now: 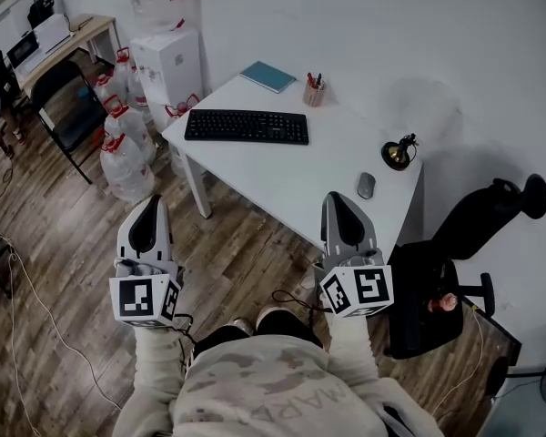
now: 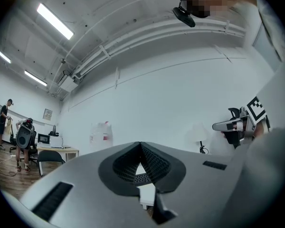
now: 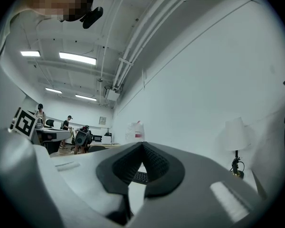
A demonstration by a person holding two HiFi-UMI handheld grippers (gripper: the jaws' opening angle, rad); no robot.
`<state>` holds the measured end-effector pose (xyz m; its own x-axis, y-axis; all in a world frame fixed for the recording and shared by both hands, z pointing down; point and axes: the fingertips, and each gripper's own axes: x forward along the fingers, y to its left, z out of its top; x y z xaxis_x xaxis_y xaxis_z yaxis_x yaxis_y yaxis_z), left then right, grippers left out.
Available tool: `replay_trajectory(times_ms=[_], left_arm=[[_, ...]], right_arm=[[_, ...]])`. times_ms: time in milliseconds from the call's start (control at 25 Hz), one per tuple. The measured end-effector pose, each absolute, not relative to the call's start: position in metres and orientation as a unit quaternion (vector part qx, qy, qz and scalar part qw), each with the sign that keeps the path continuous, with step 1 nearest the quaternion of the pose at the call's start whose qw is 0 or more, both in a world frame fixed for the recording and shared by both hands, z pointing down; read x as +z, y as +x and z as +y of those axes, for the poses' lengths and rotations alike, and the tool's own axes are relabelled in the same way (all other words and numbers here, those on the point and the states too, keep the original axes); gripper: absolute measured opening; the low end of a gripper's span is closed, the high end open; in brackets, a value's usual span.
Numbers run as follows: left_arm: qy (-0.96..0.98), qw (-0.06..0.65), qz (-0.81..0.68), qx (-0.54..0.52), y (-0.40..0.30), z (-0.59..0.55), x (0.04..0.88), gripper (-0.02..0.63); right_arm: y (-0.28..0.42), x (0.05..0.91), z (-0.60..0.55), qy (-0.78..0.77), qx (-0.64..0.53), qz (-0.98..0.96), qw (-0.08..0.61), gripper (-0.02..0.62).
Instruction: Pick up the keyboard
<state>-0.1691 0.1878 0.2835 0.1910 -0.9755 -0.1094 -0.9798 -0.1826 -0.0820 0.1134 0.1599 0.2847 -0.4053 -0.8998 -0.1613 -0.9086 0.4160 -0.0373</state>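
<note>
A black keyboard [image 1: 247, 126] lies flat on the white table [image 1: 291, 176], toward its far left part. My left gripper [image 1: 151, 209] hangs shut over the wooden floor, short of the table's near left corner. My right gripper [image 1: 338, 204] is shut too, its tip over the table's near edge close to a grey mouse [image 1: 366, 186]. Both point toward the table and hold nothing. In the left gripper view the closed jaws [image 2: 141, 148] fill the lower frame, and a sliver of keyboard [image 2: 141, 179] shows through their gap. The right gripper view shows the same with its gripper [image 3: 142, 148] and the keyboard [image 3: 141, 176].
On the table stand a teal notebook [image 1: 267, 76], a pen cup [image 1: 315, 91] and a small lamp [image 1: 400, 152]. A black office chair [image 1: 455, 271] sits right of the table. Water jugs [image 1: 125, 153] and a dispenser [image 1: 166, 62] stand left of it. Cables [image 1: 18, 289] lie on the floor.
</note>
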Motion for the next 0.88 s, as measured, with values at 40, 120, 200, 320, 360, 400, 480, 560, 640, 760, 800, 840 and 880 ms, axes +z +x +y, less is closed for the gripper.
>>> replay_trajectory(times_ms=[40, 120, 200, 320, 360, 400, 480, 560, 640, 760, 800, 840, 880], left_arm=[[-0.77, 0.065, 0.634, 0.017, -0.17, 0.186, 0.284, 0.005], [-0.773, 0.063, 0.631, 0.018, -0.171, 0.181, 0.285, 0.005], [-0.774, 0.06, 0.63, 0.02, -0.172, 0.174, 0.287, 0.005], [-0.779, 0.058, 0.624, 0.019, -0.172, 0.161, 0.291, 0.005], [-0.78, 0.058, 0.623, 0.019, -0.173, 0.156, 0.292, 0.005], [-0.779, 0.058, 0.624, 0.018, -0.175, 0.151, 0.293, 0.005], [-0.777, 0.058, 0.627, 0.016, -0.18, 0.14, 0.292, 0.005], [-0.775, 0.058, 0.629, 0.017, -0.185, 0.126, 0.292, 0.005], [-0.772, 0.061, 0.633, 0.015, -0.19, 0.112, 0.291, 0.005], [-0.767, 0.061, 0.638, 0.015, -0.2, 0.089, 0.291, 0.005], [-0.765, 0.059, 0.641, 0.016, -0.203, 0.081, 0.291, 0.005], [-0.763, 0.058, 0.643, 0.018, -0.206, 0.073, 0.292, 0.005], [-0.761, 0.057, 0.646, 0.02, -0.208, 0.065, 0.293, 0.005]], right_arm=[[0.113, 0.285, 0.159, -0.543, 0.026, 0.836, 0.078, 0.009], [0.112, 0.286, 0.156, -0.546, 0.024, 0.834, 0.077, 0.01], [0.111, 0.287, 0.15, -0.548, 0.024, 0.833, 0.075, 0.009], [0.109, 0.29, 0.136, -0.548, 0.024, 0.833, 0.072, 0.009], [0.107, 0.29, 0.131, -0.548, 0.023, 0.833, 0.072, 0.009], [0.105, 0.29, 0.125, -0.547, 0.023, 0.834, 0.073, 0.01], [0.1, 0.29, 0.111, -0.545, 0.022, 0.835, 0.074, 0.009], [0.095, 0.29, 0.096, -0.541, 0.022, 0.837, 0.075, 0.009], [0.09, 0.289, 0.079, -0.538, 0.021, 0.839, 0.077, 0.01], [0.082, 0.288, 0.054, -0.533, 0.017, 0.842, 0.083, 0.009], [0.079, 0.287, 0.045, -0.531, 0.017, 0.843, 0.084, 0.009], [0.077, 0.286, 0.037, -0.528, 0.018, 0.845, 0.084, 0.009], [0.075, 0.285, 0.029, -0.527, 0.02, 0.846, 0.084, 0.009]])
